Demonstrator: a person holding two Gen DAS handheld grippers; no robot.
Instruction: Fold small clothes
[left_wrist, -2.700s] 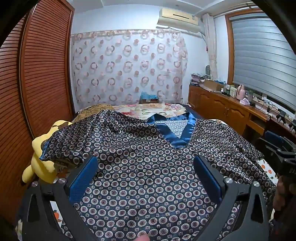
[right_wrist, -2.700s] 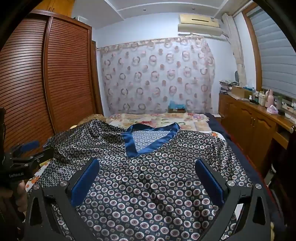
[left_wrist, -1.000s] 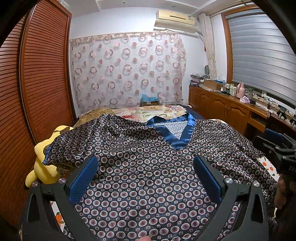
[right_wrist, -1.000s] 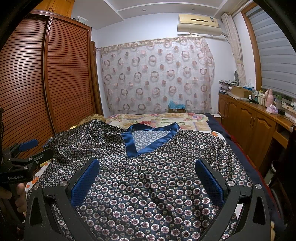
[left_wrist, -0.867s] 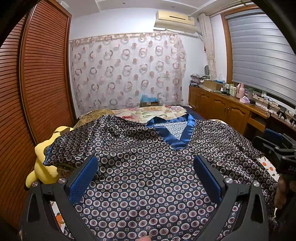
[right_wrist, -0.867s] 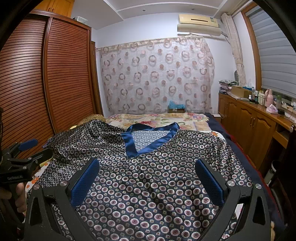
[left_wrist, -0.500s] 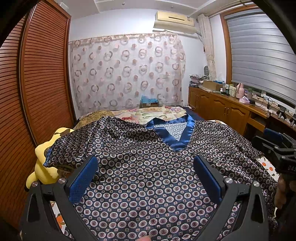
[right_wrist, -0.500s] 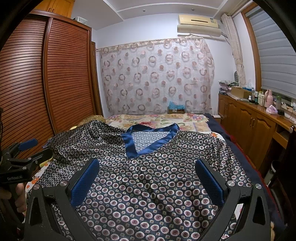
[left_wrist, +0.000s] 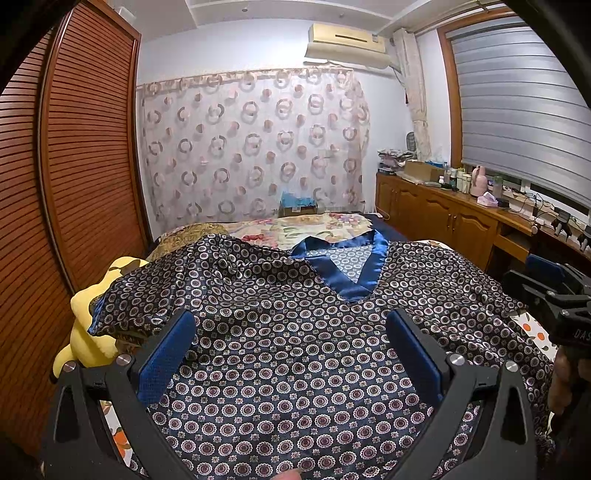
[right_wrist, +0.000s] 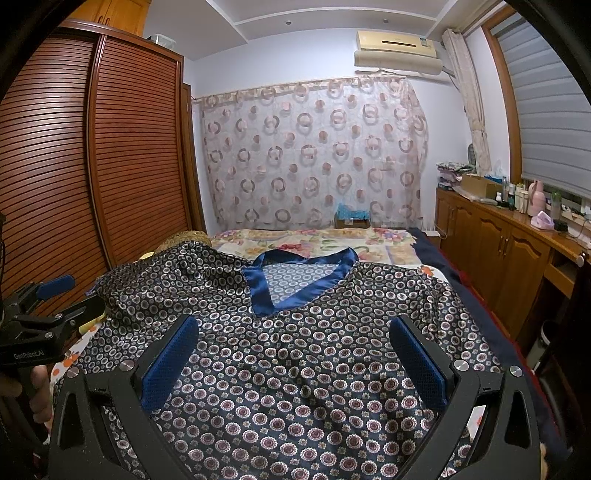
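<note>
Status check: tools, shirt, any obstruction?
Left tool and right tool open, empty. Patterned shirt spread unfolded on bed. Yellow plush toy under its left sleeve.

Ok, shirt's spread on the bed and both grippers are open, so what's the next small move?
Probably lower the left gripper onto the left sleeve for the first fold. The patterned shirt lies face-up and that sleeve drapes over the yellow plush toy; neither gripper holds cloth.

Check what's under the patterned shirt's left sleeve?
A yellow plush toy sticks out beneath the patterned shirt's sleeve; floral bedsheet shows beyond the collar. How far the toy extends underneath is hidden.
</note>
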